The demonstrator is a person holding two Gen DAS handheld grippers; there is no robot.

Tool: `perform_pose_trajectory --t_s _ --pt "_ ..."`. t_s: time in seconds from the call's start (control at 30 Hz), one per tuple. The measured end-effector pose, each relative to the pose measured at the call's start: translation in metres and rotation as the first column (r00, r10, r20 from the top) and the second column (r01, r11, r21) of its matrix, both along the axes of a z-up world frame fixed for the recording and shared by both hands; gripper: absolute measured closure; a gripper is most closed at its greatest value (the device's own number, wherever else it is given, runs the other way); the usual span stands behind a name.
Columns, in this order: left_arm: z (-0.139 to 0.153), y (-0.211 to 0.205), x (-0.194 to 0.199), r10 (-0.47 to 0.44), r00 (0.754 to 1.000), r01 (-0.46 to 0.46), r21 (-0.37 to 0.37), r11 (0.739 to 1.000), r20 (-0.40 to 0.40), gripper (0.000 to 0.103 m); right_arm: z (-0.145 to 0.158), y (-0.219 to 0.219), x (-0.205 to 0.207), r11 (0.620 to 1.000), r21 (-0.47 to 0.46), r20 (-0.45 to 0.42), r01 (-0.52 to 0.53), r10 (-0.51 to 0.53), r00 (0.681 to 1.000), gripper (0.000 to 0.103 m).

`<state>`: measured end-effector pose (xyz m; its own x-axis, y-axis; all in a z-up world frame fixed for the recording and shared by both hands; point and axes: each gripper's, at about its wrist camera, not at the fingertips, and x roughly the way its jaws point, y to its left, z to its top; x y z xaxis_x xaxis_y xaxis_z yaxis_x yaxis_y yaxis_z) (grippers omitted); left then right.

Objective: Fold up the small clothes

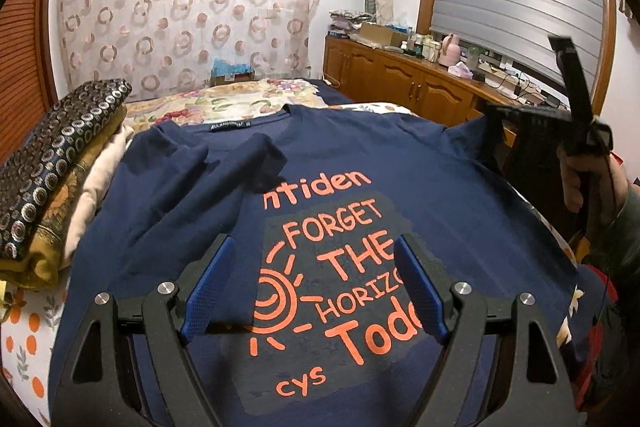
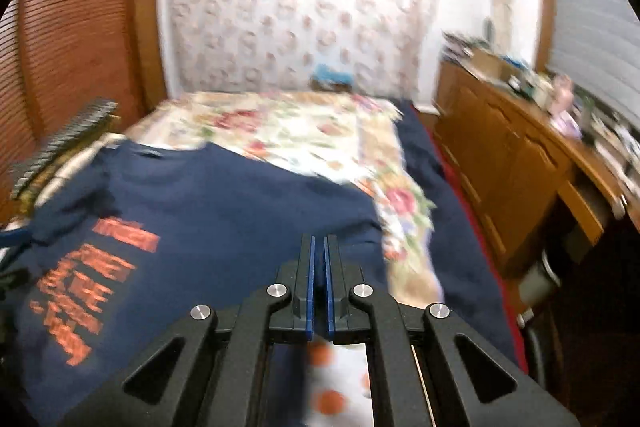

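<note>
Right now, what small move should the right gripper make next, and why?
Probably carry the right gripper leftwards over the T-shirt: it is shut, seemingly on the right sleeve edge, and only the left-hand sleeve lies folded across the chest.

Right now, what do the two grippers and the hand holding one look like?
Both the left gripper and right gripper are matte black with triangular cut-outs in the linkage arms, silver pivot bolts and blue textured finger pads. The hand wears a light glove; a dark sleeve follows.
</note>
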<state>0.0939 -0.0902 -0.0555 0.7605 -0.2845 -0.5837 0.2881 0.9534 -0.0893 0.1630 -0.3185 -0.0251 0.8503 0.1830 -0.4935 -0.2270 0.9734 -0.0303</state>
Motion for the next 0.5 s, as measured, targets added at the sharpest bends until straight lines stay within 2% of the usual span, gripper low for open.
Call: perform_pose_trajectory --t_s 0.1,0.27,0.43,0.47,0.5 --pt "0.005 0.004 -0.004 0.001 1.0 -0.001 -0.012 1.0 0.015 0.021 0.006 0.03 -0.01 0.996 -0.016 0.021 -0.084 0.084 0.996 0.099" --pt "0.015 0.013 -0.013 0.0 0.999 0.001 -0.023 1.0 0.047 0.021 -0.01 0.067 -0.029 0.975 0.0 -0.029 -0.22 0.22 0.975 0.099" --pt "0.017 0.018 -0.019 -0.001 0.998 0.002 -0.019 1.0 0.055 0.021 -0.028 0.072 -0.039 0.966 0.009 -0.099 -0.258 0.257 0.961 0.098" --pt "0.016 0.019 -0.021 0.0 0.999 0.001 -0.019 1.0 0.055 0.021 -0.029 0.068 -0.04 0.968 0.014 -0.106 -0.252 0.252 0.962 0.094" --pt "0.016 0.021 -0.021 0.002 0.999 0.0 -0.02 1.0 0.054 0.021 -0.029 0.064 -0.041 0.971 0.014 -0.106 -0.241 0.241 0.965 0.08"
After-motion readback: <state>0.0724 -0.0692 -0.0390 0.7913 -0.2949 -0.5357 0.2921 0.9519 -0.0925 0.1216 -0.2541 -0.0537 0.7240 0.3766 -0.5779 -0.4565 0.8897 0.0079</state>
